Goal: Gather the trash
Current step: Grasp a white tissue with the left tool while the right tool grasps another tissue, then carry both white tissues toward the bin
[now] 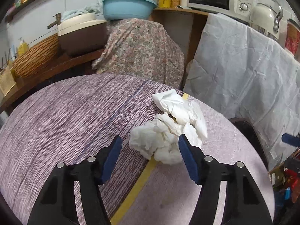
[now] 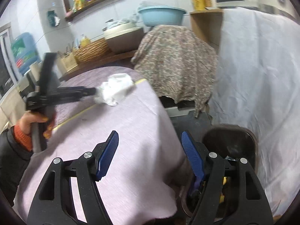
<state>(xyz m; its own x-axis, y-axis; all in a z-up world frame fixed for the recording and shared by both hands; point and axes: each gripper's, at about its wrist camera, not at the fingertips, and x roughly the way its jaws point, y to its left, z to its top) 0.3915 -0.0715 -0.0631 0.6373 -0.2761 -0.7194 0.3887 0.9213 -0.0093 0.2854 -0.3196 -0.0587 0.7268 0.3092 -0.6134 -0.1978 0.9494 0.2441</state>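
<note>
nearest me, my left gripper (image 1: 150, 150) has its 2 blue pads well apart, with a wad of crumpled white tissue (image 1: 168, 129) sitting in the gap and beyond it; the right pad touches or just overlaps the wad's edge, the left pad is clear of it, so i judge nothing is gripped yet. the tissue lies on the table's lilac cloth (image 1: 56, 116), across a yellow tape line (image 1: 135, 187) and near the far right edge. my right gripper (image 2: 150, 153) is also spread and empty, hanging over the table's corner with a dark bin (image 2: 234, 140) just beside and below it. from that side the left gripper (image 2: 90, 91) shows reaching into the tissue (image 2: 116, 89).

risks from here: the wad looks like 2 loosely joined pieces (i can't tell if they are separate), so an off-centre close could take only the near lump and leave or drop the rest. pushing forward could nudge it off the edge toward the draped white sheet (image 1: 243, 71). closing low could pinch the cloth too.
</note>
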